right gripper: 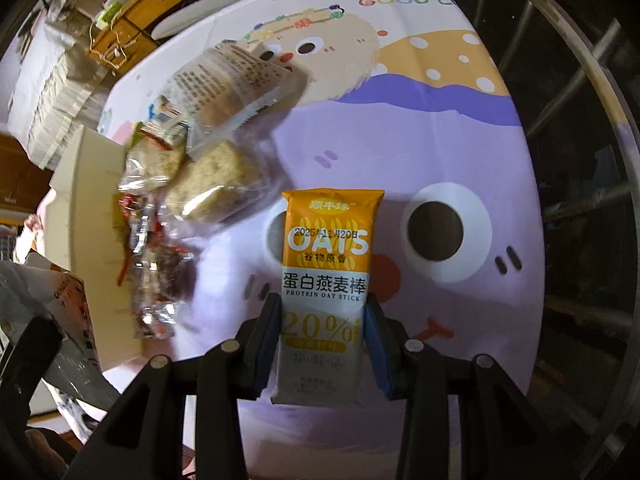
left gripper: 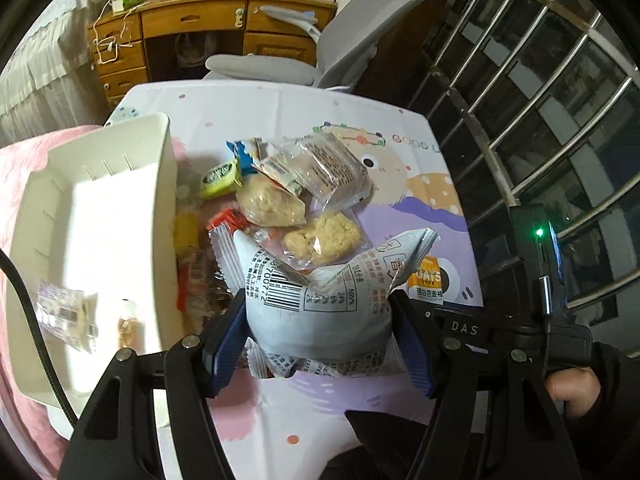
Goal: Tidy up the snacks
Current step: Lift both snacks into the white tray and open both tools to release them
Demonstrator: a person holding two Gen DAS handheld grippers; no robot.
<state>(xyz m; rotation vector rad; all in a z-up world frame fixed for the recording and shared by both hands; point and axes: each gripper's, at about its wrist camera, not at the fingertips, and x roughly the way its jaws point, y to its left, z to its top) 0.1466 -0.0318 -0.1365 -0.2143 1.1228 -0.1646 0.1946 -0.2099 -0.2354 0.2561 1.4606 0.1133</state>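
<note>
My left gripper [left gripper: 318, 320] is shut on a puffy white snack bag [left gripper: 320, 300] with a barcode, held above the table beside the white bin [left gripper: 96, 216]. The bin holds a clear-wrapped snack [left gripper: 66, 316] and a small brown one [left gripper: 128, 326]. My right gripper [right gripper: 322, 340] is shut on an orange and white oat bar [right gripper: 326, 276], just above the tablecloth. A pile of snacks lies between: clear-wrapped rice cakes [left gripper: 324, 236] [right gripper: 216, 184], a grey-printed pack [left gripper: 336, 164] [right gripper: 232, 76], a green pack [left gripper: 220, 178], red-wrapped ones [right gripper: 156, 280].
The table wears a cartoon tablecloth [right gripper: 460, 140]. A grey office chair [left gripper: 328, 52] and a wooden desk [left gripper: 192, 28] stand beyond the far edge. A metal window grille [left gripper: 540, 100] runs along the right. A pink blanket [left gripper: 24, 152] lies left of the bin.
</note>
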